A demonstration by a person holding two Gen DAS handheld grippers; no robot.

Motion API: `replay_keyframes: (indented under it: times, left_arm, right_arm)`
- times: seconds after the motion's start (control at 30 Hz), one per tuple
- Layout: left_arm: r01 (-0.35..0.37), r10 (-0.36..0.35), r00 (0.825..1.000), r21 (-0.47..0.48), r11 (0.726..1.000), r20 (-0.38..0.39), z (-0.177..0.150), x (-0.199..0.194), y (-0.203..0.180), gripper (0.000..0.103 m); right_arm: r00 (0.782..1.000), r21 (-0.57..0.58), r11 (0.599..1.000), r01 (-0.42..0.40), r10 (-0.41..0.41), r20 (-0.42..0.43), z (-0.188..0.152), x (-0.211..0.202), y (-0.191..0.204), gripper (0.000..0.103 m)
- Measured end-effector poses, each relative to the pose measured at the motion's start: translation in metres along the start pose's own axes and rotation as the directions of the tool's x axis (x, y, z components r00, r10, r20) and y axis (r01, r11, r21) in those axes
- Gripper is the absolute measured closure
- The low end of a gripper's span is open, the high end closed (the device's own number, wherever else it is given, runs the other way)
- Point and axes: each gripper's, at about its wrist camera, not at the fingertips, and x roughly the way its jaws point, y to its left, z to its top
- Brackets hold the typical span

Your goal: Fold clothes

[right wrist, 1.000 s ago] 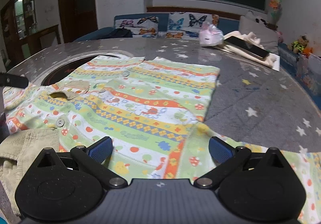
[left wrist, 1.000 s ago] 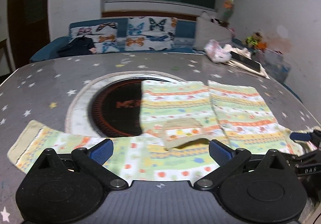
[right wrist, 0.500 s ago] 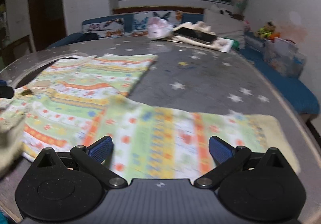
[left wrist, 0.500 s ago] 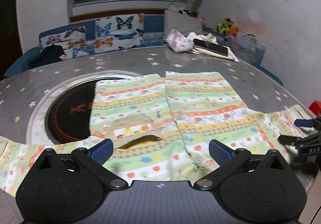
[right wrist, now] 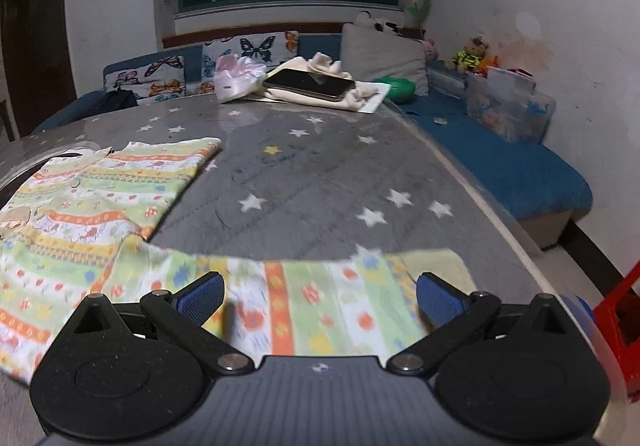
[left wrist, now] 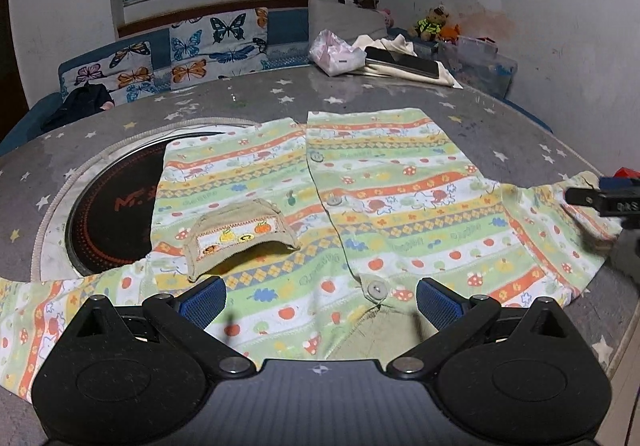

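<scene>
Here both jaws gape empty over the shirt [left wrist: 360, 206], a phone [right wrist: 310, 84] and bag [right wrist: 236, 78] well beyond

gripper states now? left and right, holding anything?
Left gripper: open, holding nothing, over the collar of the striped green-and-orange patterned shirt.
Right gripper: open, holding nothing, over the shirt's sleeve.

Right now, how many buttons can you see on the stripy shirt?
3. On the shirt, down its front edge: top button far from the left claw, middle button, bottom button by the collar. More may be hidden.
</scene>
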Motion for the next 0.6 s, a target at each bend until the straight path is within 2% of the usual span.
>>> replay_keyframes:
  times: [0.17,0.23,0.33,0.6]
  left_arm:
    - [-0.001,0.001,1.000,0.009,1.000,-0.014,0.000,0.002,0.001,0.000]
    - [0.000,0.000,1.000,0.011,1.000,-0.024,0.000,0.004,0.002,0.000]
    - [0.001,-0.001,1.000,0.019,1.000,-0.028,-0.001,0.004,0.003,0.000]
    - [0.000,0.001,1.000,0.028,1.000,-0.029,0.000,0.002,0.003,0.000]
  right_arm:
    - [0.999,0.019,0.999,0.029,-0.029,-0.018,-0.002,0.012,-0.009,0.000]
    - [0.999,0.018,0.999,0.041,-0.041,-0.015,-0.006,0.007,-0.014,0.000]
    - [0.994,0.031,0.994,0.107,-0.106,-0.015,-0.009,0.002,-0.025,0.000]
    - [0.990,0.080,0.987,0.140,-0.140,-0.016,-0.022,-0.017,-0.047,0.000]
